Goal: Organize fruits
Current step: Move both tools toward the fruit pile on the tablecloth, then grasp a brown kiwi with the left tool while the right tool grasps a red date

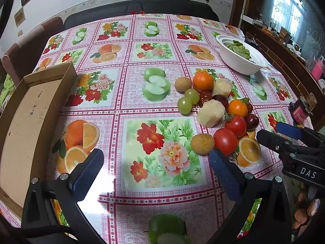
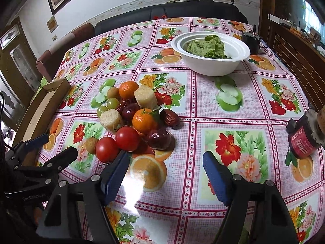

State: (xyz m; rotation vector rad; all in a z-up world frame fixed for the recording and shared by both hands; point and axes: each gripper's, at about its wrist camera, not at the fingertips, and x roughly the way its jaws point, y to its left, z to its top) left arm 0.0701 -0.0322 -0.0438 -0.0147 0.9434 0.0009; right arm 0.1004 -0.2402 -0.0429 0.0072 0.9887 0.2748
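Fruit pile (image 2: 130,118) sits heaped on the counter (image 2: 223,109) while the left gripper (image 1: 156,174) and right gripper (image 2: 164,174) hover nearby, jaws wide apart and empty.

I see the fruits bunched in one loose pile on the flowered tablecloth, none of them held. Nearest me sit two red tomatoes (image 2: 107,149) touching each other, with a small brown kiwi-like fruit (image 2: 91,145) just beside them. Behind these lie a mandarin (image 2: 143,120) with a green leaf, two dark red plums (image 2: 158,138), and a wrinkled red date (image 2: 170,117) at the pile's right edge. Two pale, peeled cylindrical chunks (image 2: 110,119) rest among them, one tilted, one upright. Two green grapes (image 2: 113,103) sit on the left side, touching. At the back are a second mandarin (image 2: 128,89) and another brown fruit (image 2: 113,92).
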